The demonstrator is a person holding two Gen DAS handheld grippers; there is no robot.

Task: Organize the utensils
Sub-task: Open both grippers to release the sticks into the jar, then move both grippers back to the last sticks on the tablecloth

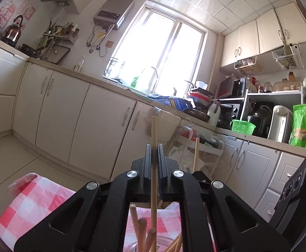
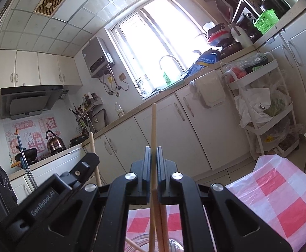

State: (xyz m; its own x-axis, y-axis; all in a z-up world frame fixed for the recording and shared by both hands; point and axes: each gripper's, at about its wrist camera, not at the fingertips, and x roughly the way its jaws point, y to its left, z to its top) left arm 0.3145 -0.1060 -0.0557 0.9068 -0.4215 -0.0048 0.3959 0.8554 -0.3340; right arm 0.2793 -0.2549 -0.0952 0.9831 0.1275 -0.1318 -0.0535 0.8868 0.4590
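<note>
My left gripper (image 1: 154, 147) is shut on a wooden chopstick (image 1: 154, 130) that stands upright between its jaws. Below it, several more chopsticks (image 1: 141, 231) stick out of a clear glass jar (image 1: 132, 247) at the bottom edge. A second chopstick (image 1: 196, 153) rises just right of the left gripper; it is the one in the right gripper. My right gripper (image 2: 153, 150) is shut on a wooden chopstick (image 2: 153, 124), also upright, above a glass jar (image 2: 174, 245) with chopsticks (image 2: 163, 226). The left gripper's body (image 2: 54, 189) and its chopstick (image 2: 94, 151) show at left.
A red-and-white checked tablecloth (image 1: 33, 205) covers the table below both grippers, also in the right wrist view (image 2: 283, 199). Kitchen cabinets (image 1: 79, 113), a sink with tap (image 1: 151, 77), a white trolley (image 2: 266, 113) with bags and a green basket (image 1: 242, 127) lie beyond.
</note>
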